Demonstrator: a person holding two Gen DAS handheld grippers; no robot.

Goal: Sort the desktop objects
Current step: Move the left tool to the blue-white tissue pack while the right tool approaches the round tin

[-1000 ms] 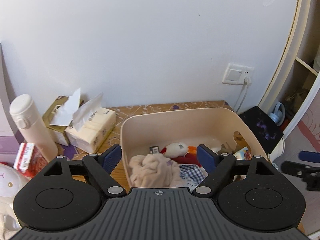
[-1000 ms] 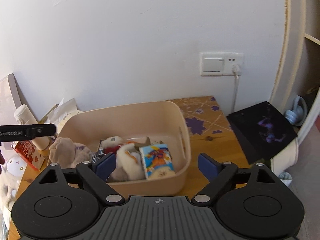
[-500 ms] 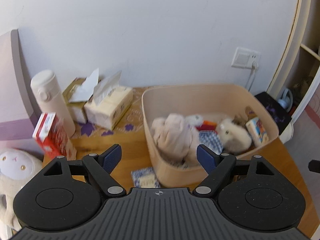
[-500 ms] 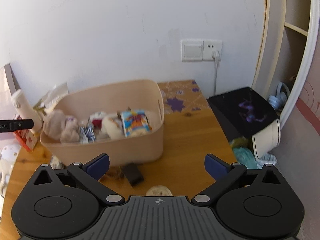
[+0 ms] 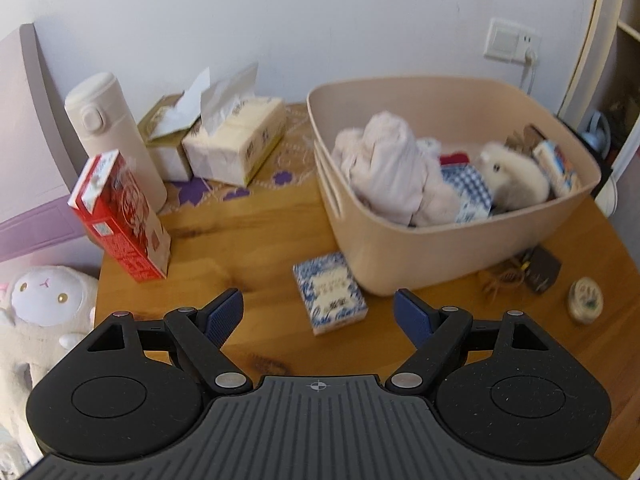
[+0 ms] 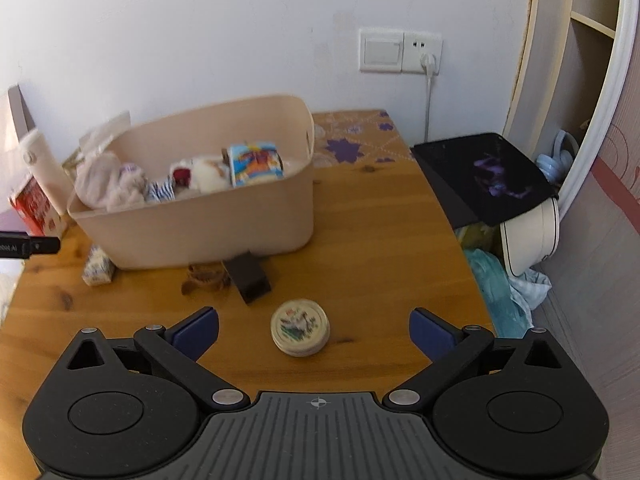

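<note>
Wooden surface (image 5: 248,236) carries a beige bin (image 5: 460,248) filled with a pink cloth (image 5: 384,168), a plush toy (image 5: 516,178) and a picture box (image 6: 254,164). Just in front of the bin lie a blue-and-white box (image 5: 330,294), a dark wallet (image 6: 248,274) and a round tin (image 6: 300,328). Both claws stand spread and empty: the left claw (image 5: 318,314) above the blue-and-white box, the right claw (image 6: 314,332) astride the tin without touching it.

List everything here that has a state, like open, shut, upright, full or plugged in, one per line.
left gripper: open, empty
right gripper: open, empty
beige bin: uncovered, partly filled
round tin: lid on, lying flat
blue patterned box: closed, lying flat
red carton: upright, closed
white flask: upright, lid shut
tissue pack: opened, tissue sticking out
wall plug: plugged in
</note>
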